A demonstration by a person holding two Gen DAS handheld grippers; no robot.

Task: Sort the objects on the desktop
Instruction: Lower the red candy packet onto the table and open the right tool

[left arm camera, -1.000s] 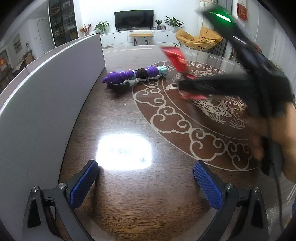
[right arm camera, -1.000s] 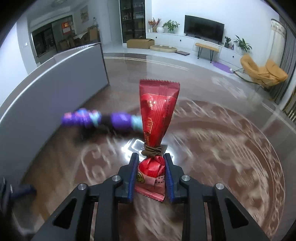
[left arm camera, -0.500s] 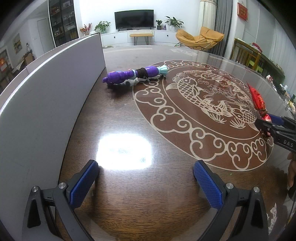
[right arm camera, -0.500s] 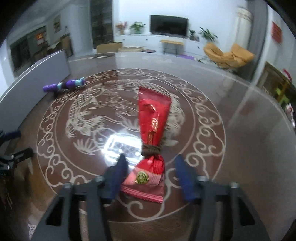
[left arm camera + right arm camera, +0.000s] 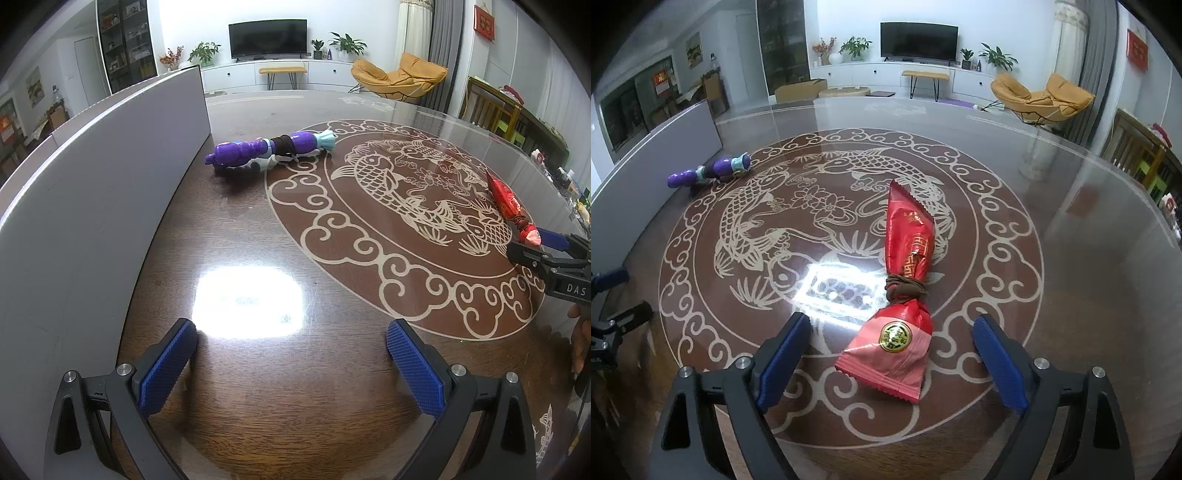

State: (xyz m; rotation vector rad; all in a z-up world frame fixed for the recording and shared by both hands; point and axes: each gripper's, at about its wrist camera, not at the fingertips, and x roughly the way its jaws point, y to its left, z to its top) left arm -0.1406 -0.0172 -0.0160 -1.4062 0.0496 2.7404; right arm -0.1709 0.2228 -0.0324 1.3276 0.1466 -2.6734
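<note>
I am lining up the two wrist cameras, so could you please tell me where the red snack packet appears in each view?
Left wrist view: the red snack packet lies at the far right edge, just ahead of the right gripper.
Right wrist view: it lies at centre, low in the picture, its near end between the open blue pads.
Shared landmark: the purple toy beside the grey panel.

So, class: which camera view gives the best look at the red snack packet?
The right wrist view: the red snack packet lies full-length on the table between the open right gripper. The left wrist view shows it small, at the far right edge.
</note>
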